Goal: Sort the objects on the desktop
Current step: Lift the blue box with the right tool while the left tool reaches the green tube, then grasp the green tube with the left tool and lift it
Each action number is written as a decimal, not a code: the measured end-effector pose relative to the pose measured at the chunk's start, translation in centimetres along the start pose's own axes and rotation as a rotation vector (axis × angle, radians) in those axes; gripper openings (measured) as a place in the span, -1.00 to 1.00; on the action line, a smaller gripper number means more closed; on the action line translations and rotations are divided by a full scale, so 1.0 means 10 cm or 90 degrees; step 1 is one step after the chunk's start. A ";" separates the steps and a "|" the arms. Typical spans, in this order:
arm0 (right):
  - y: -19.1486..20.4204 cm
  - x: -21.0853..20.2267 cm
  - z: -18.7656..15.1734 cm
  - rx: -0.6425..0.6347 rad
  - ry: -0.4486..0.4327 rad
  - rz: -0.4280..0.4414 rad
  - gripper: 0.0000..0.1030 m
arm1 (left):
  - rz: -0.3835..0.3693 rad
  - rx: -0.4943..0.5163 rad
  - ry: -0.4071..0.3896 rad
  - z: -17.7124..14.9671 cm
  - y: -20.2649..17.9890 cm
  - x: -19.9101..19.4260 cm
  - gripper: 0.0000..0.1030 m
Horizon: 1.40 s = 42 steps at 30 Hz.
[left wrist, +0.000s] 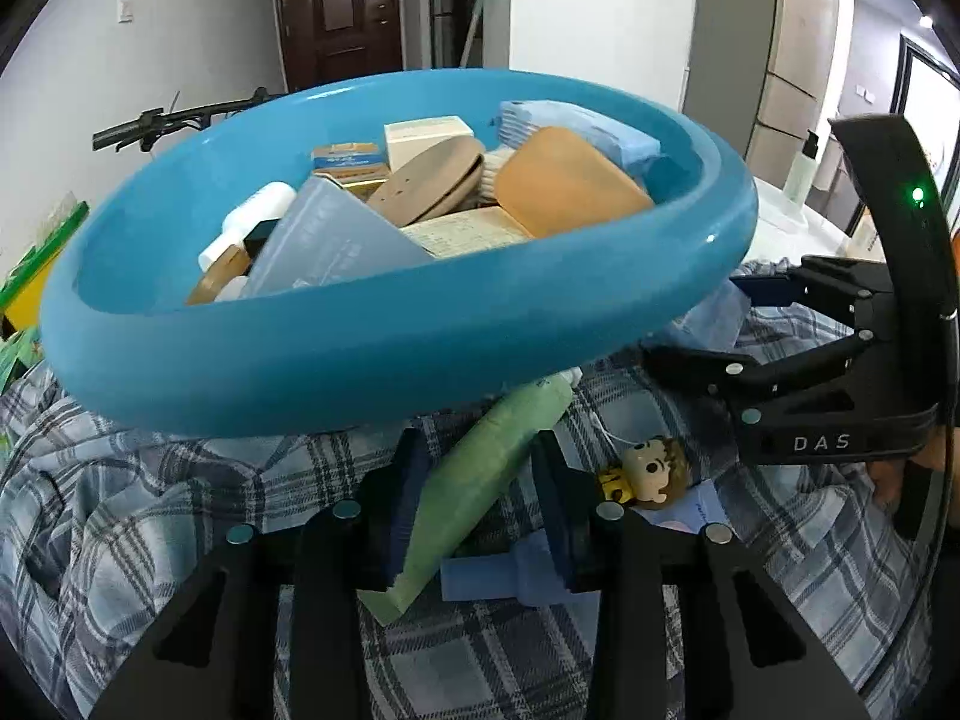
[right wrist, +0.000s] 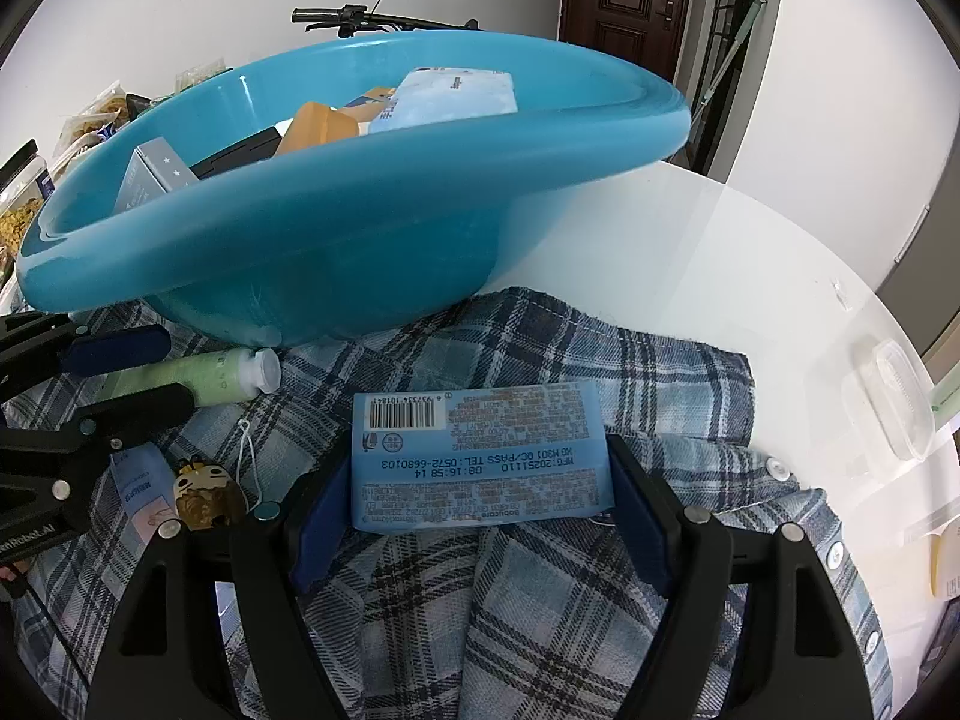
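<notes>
Green tube (left wrist: 480,474) pinched in your left tool (left wrist: 480,498); slanted, may slip. Right tool (right wrist: 480,516) clamps wipes pack (right wrist: 480,456); basin (left wrist: 390,348) close.

Tube (left wrist: 480,480) and packet (right wrist: 480,456) lie on cloth (right wrist: 540,630) — basin (right wrist: 360,192) behind

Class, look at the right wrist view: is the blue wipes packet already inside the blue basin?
No. The blue wipes packet lies on the plaid cloth, outside the blue basin.

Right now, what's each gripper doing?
Left gripper: shut on the green tube.
Right gripper: shut on the blue wipes pack.
</notes>
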State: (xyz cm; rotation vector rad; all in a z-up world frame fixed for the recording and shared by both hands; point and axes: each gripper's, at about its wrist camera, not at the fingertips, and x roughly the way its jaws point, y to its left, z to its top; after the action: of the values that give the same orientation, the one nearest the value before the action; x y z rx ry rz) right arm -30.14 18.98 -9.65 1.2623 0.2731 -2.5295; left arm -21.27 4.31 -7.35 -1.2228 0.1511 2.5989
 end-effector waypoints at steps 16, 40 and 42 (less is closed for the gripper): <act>0.02 0.00 -0.01 -0.001 0.005 0.003 0.48 | -0.033 0.028 0.018 -0.07 -0.14 -0.11 -0.56; 0.03 0.01 -0.01 -0.002 0.012 0.012 0.48 | 0.012 0.053 -0.021 -0.23 -0.32 -0.52 -0.58; 0.01 0.01 -0.01 0.003 0.013 0.019 0.47 | -0.003 0.039 -0.028 -0.27 -0.35 -0.63 -0.58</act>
State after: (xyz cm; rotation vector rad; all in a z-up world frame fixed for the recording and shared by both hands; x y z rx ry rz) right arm -30.09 18.88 -9.80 1.2841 0.2521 -2.4956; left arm -14.44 5.85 -4.23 -1.1425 0.2166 2.5955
